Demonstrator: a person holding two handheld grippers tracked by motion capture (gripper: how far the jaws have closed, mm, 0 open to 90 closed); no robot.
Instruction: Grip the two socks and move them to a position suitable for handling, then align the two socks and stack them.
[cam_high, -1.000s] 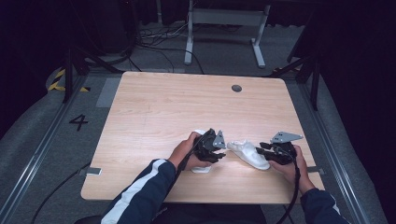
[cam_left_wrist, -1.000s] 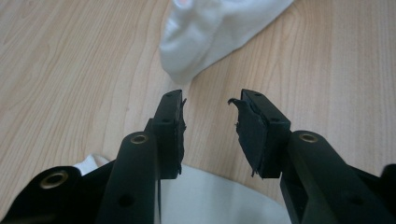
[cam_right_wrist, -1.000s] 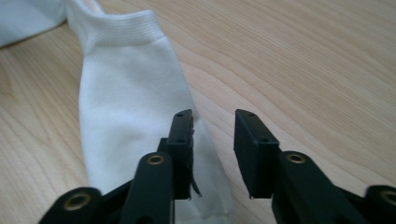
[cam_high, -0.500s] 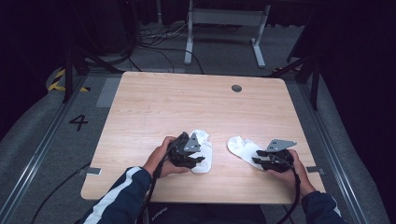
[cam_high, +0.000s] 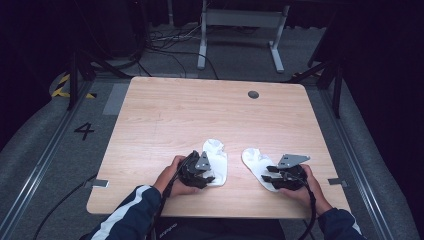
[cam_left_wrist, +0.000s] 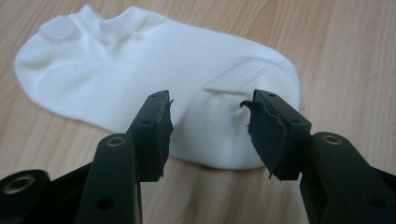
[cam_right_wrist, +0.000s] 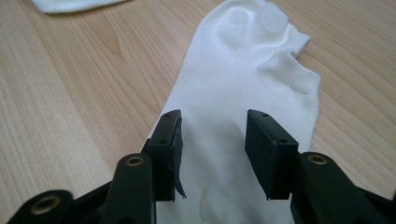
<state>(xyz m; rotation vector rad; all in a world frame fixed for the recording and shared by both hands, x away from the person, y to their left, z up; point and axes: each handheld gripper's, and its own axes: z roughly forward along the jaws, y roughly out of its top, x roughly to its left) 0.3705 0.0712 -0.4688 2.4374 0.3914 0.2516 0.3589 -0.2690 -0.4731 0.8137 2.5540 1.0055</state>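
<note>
Two white ankle socks lie flat and side by side near the front of the wooden table (cam_high: 190, 110). My left gripper (cam_high: 208, 173) hovers over the near end of the left sock (cam_high: 216, 151). In the left gripper view the jaws (cam_left_wrist: 210, 122) stand open above the sock's (cam_left_wrist: 154, 70) toe, and a small crease lies between them. My right gripper (cam_high: 266, 175) is over the near end of the right sock (cam_high: 251, 158). Its jaws (cam_right_wrist: 212, 140) straddle the sock (cam_right_wrist: 243, 70) without pressing it. Both pairs of jaws have just been opening.
A round cable hole (cam_high: 253, 94) sits at the table's far right. The other sock's edge (cam_right_wrist: 70, 3) shows at the top left of the right gripper view. Beyond the table stand a metal frame (cam_high: 240, 20) and floor cables, and a "4" (cam_high: 84, 131) marks the floor at left.
Both hands drew back toward the near edge, the left one also leftward. The socks, bunched close together a second ago, now lie flat and apart, and both pairs of jaws stand wider.
</note>
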